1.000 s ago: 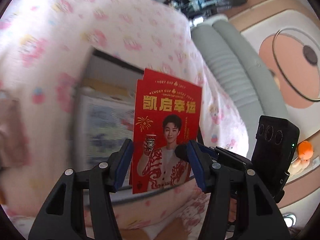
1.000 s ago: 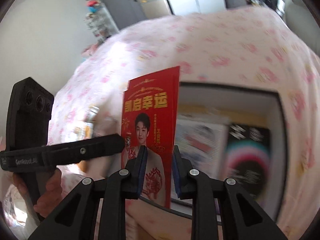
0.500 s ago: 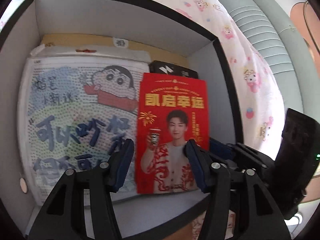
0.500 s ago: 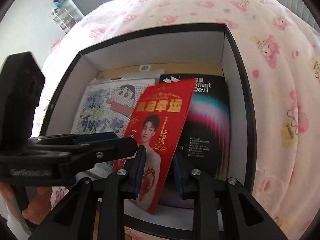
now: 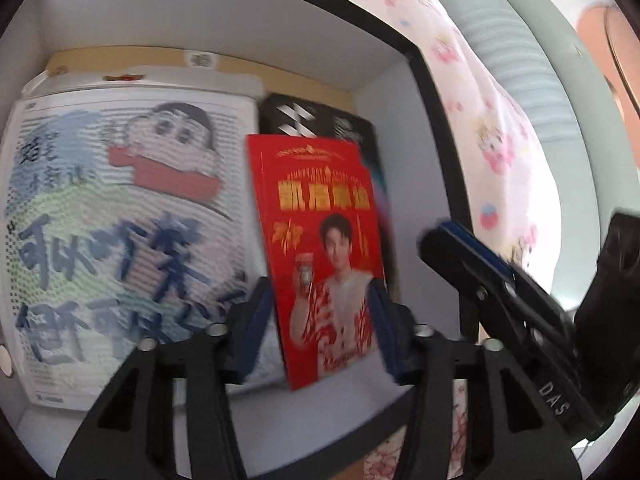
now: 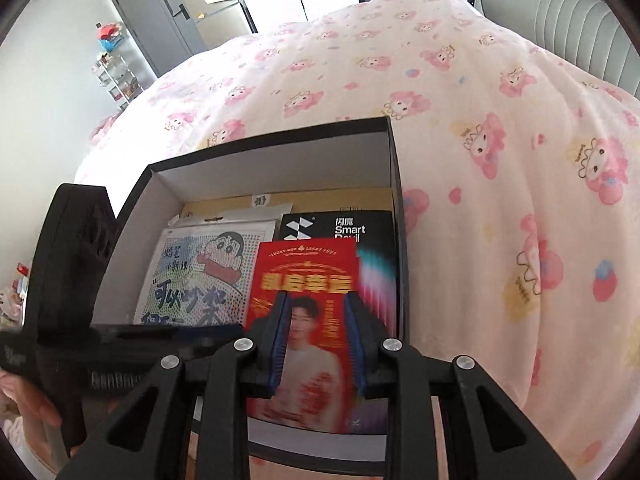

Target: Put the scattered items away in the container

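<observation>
A red printed card (image 5: 324,256) with a man's portrait lies inside the black box (image 6: 280,142), on top of a black Smart Devil package (image 6: 360,228). It also shows in the right wrist view (image 6: 308,280). My right gripper (image 6: 316,336) is open just above the card, fingers apart and not touching it. My left gripper (image 5: 316,332) is open too, hovering over the card's lower part. A cartoon bead sheet (image 5: 120,208) fills the box's left side.
The box sits on a pink cartoon-print blanket (image 6: 500,140) covering a bed. A grey padded headboard (image 6: 568,24) stands at the far right. The right gripper's body (image 5: 520,304) reaches in beside the box's right wall.
The right gripper carried the card down into the box, then opened and let it go. The card now lies flat instead of upright. The left gripper stayed open beside it.
</observation>
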### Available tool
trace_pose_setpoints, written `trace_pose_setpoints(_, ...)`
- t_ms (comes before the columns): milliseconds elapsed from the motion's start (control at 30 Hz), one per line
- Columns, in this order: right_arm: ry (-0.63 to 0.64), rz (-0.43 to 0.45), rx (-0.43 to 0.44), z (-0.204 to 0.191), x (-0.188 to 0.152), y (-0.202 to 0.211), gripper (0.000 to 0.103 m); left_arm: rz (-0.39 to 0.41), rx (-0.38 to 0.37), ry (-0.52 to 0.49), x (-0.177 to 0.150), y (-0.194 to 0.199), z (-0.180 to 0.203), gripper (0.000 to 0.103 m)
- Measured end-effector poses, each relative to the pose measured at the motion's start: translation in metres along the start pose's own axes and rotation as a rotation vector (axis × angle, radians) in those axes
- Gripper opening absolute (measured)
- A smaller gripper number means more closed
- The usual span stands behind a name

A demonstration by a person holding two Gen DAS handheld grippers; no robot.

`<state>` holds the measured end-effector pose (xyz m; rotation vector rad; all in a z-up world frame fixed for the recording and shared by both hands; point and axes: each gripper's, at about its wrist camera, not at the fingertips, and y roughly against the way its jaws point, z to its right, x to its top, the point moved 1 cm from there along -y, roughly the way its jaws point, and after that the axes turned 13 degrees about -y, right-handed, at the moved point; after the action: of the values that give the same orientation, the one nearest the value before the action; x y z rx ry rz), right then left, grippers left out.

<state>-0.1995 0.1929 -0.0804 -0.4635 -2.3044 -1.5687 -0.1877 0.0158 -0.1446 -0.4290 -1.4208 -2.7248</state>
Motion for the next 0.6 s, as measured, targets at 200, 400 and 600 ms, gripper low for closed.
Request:
trace_pose_setpoints(200, 0.021, 0.027, 0.005, 0.002, 0.007, 0.01, 0.023, 0.095, 0.095, 0.015, 0.021, 0.034, -0.021, 0.043)
trace_pose_setpoints(400, 0.098, 0.002, -0.098, -0.003, 0.058, -0.018, 0.023, 0.028, 0.217, -0.038, 0.061, 0.011, -0.024, 0.032)
trace_pose_setpoints(600, 0.043, -0.011, -0.044, 0.01, 0.057, -0.021, 0.022, -0.012, 0.163, -0.04, 0.071, -0.014, -0.01, 0.033)
